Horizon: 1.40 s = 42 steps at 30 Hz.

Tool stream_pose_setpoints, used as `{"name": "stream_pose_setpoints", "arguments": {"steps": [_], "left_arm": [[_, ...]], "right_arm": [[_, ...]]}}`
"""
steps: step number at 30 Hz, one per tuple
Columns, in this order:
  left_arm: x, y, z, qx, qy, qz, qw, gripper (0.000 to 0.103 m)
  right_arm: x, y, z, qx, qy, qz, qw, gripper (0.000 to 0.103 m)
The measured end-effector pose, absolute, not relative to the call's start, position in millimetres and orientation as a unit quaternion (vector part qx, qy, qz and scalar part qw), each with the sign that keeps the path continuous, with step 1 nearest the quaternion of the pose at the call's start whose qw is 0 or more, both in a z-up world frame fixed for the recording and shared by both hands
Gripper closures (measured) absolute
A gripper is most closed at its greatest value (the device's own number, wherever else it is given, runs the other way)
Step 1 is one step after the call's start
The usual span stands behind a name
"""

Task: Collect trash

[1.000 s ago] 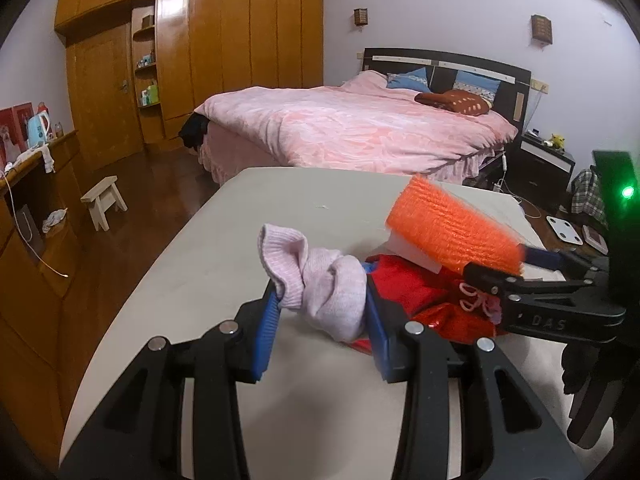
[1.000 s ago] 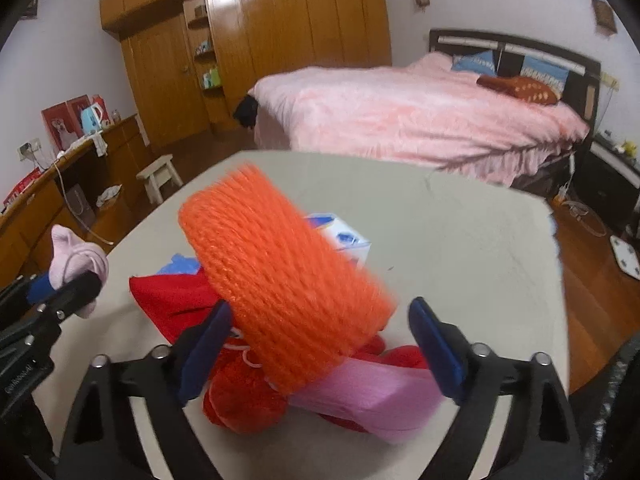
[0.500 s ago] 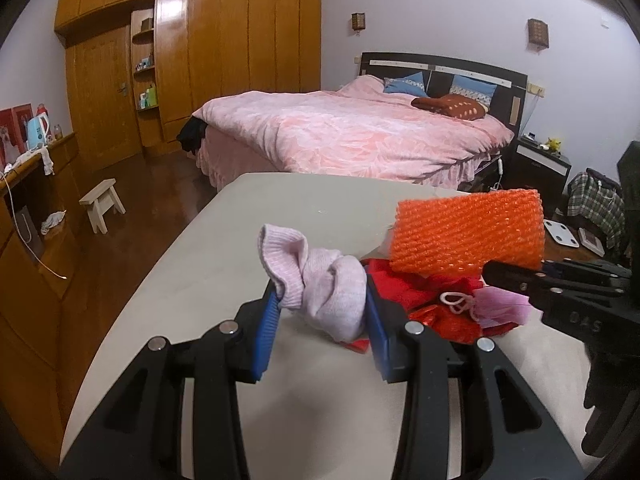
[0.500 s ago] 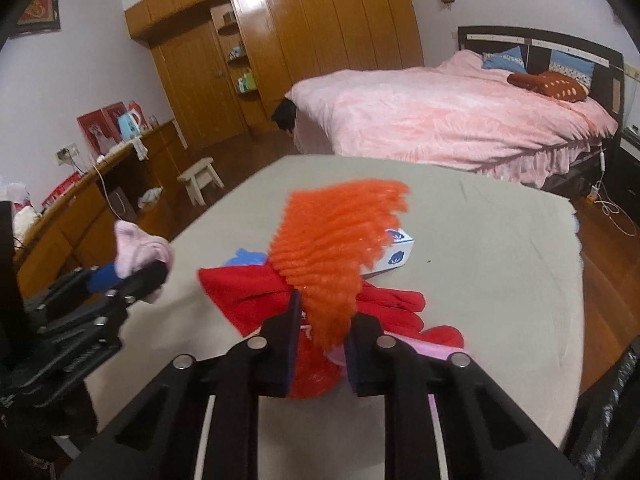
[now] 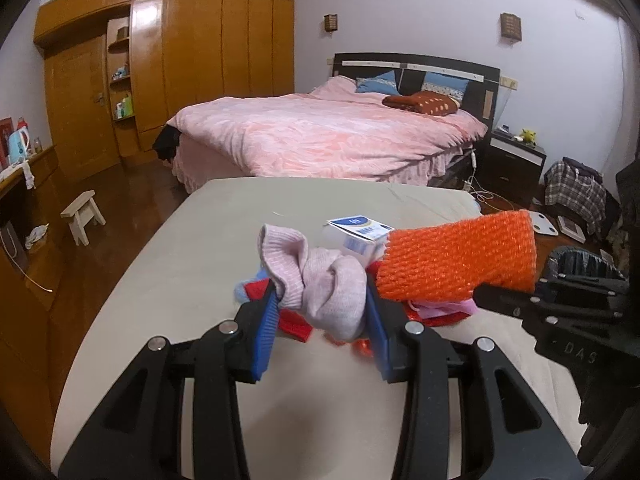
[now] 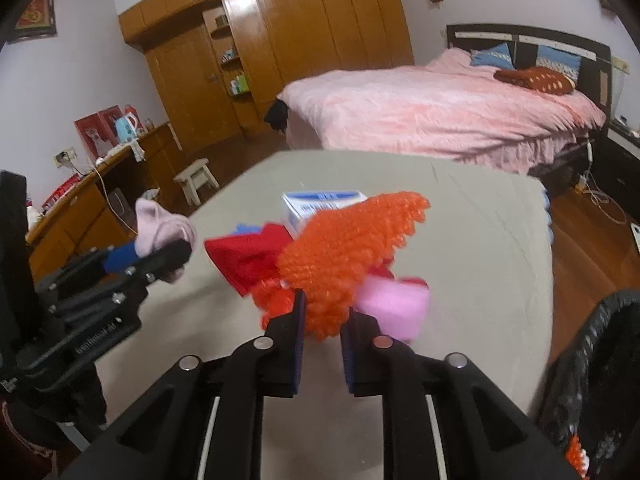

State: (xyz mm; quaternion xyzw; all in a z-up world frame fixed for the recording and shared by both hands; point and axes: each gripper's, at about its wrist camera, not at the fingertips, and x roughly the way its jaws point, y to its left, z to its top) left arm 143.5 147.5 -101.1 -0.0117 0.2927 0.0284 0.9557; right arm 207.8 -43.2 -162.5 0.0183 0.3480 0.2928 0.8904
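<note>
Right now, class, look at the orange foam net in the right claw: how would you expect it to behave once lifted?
The orange foam net probably squashes easily: the right claw pinches it thin. It looks light, standing up above the pads unsupported. Its open mesh likely grips rather than slips.

Pale lilac walls [image 5: 400, 8], a glossy wooden wardrobe wall [image 5: 192, 52], dark wooden floor [image 5: 132, 200], a pink-quilted bed [image 5: 320, 140], and a small white stool [image 5: 82, 214].
</note>
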Motion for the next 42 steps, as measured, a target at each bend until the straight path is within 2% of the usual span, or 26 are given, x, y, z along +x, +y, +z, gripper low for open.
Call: {"name": "stream_pose_setpoints", "arguments": {"steps": [2,4,7,10,21,29,33,40,42], "left_arm": [[144,144,-104,-0.011,0.297,0.025,0.955,0.064],[145,141,-104,-0.008,0.298,0.023,0.954,0.064],[146,137,-106,-0.006,0.299,0.020,0.954,0.064],[146,137,-107,-0.007,0.300,0.019,0.954,0.064],[148,140,-111,-0.011,0.301,0.027,0.953,0.064],[166,144,-107,-0.016,0.291,0.029,0.956,0.064],[176,145,-103,-0.017,0.284,0.031,0.958,0.064],[185,150,-108,-0.016,0.290,0.035,0.956,0.064],[185,151,-111,-0.016,0.294,0.036,0.955,0.064]], "right_arm": [[209,-48,-165,0.025,0.352,0.285,0.891,0.069],[209,-52,-164,0.035,0.353,0.283,0.891,0.063],[210,-55,-163,0.043,0.355,0.280,0.891,0.062],[214,-56,-168,0.042,0.372,0.269,0.887,0.057],[207,-77,-179,0.026,0.383,0.227,0.895,0.054],[236,-77,-149,0.032,0.342,0.224,0.912,0.045],[261,-62,-157,0.016,0.352,0.237,0.905,0.041],[279,-50,-200,0.017,0.404,0.247,0.880,0.041],[276,-52,-203,0.026,0.405,0.253,0.878,0.049]]}}
